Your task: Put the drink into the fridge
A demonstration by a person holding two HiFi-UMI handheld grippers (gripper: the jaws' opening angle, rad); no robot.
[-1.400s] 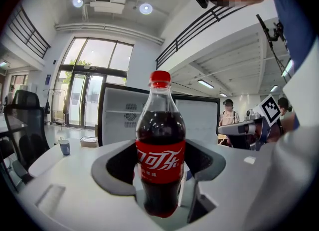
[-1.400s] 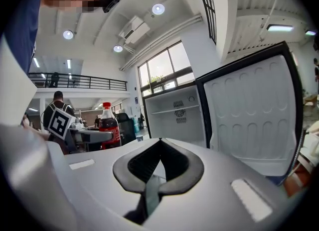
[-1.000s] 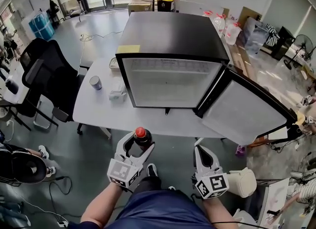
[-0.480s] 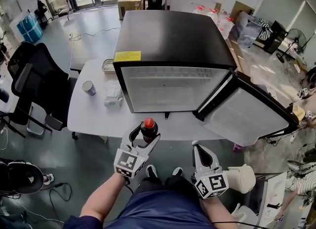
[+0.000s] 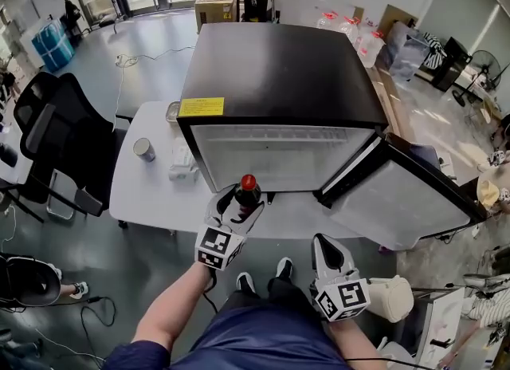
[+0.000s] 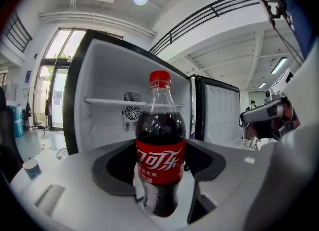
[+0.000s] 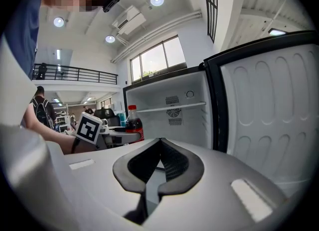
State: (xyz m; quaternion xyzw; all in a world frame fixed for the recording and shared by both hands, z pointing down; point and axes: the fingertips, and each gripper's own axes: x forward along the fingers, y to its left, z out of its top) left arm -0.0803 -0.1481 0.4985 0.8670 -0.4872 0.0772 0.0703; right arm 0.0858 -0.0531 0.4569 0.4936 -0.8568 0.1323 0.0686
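Raised since a second ago, the bottle [image 5: 248,190] now stands upright at the open fridge [image 5: 279,81] front, clamped in the left hand-held gripper [image 5: 242,199]. The right hand-held gripper [image 5: 323,242], jaws together and empty, hangs below the fridge door [image 5: 398,197]. The fridge sits on a white bench [image 5: 147,193], with a cup [image 5: 144,149] left of it and grey floor [image 5: 151,57] around.

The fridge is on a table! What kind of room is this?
Probably an office or workshop, not a kitchen: the fridge stands on a white table, an office chair sits beside it, and boxes stand behind.
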